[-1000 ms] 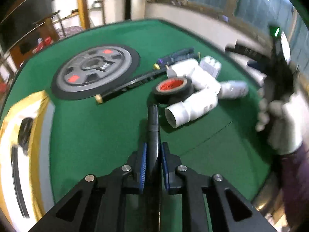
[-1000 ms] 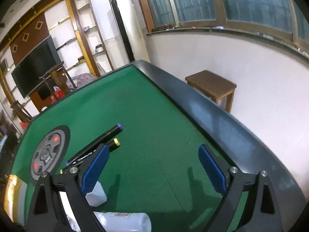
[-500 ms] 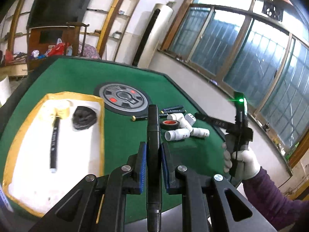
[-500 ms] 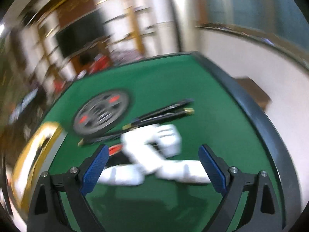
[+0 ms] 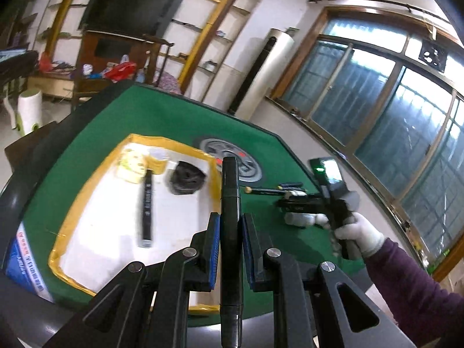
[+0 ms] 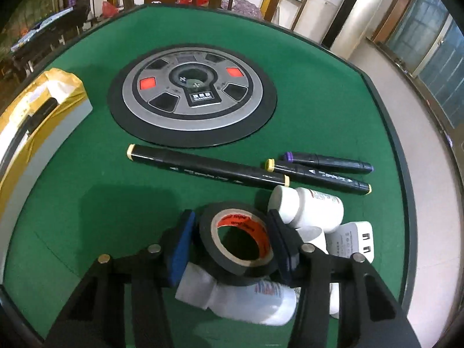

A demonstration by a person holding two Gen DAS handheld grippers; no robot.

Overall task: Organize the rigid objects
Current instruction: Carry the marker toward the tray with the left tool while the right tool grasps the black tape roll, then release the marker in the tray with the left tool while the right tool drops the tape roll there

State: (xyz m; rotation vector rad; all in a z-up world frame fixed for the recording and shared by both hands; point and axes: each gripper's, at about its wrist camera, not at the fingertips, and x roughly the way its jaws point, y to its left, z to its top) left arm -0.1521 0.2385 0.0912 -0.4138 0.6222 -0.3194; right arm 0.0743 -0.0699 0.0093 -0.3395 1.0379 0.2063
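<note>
My left gripper (image 5: 229,223) is shut on a black marker (image 5: 230,191), held in the air above the near edge of the white, yellow-rimmed tray (image 5: 101,217). The jaws of my right gripper (image 6: 230,214) are closing. Their blue pads meet both sides of a black tape roll (image 6: 208,249), which leans on a lying white bottle (image 6: 246,298). Another white bottle (image 6: 307,208) and a white USB charger (image 6: 352,240) sit just right of the roll. Three black markers (image 6: 208,168) lie beyond it on the green table.
A grey and black disc (image 6: 191,95) is set into the table centre. The tray holds a black marker (image 5: 147,208), a dark round thing (image 5: 187,178) and pale yellow items (image 5: 132,168). A gloved hand (image 5: 356,232) holds the right gripper. The table's dark rim (image 6: 406,174) runs along the right.
My left gripper drew back and rose with its marker, so it now looks over the tray. My right gripper swung onto the pile and narrowed from wide open onto the tape roll.
</note>
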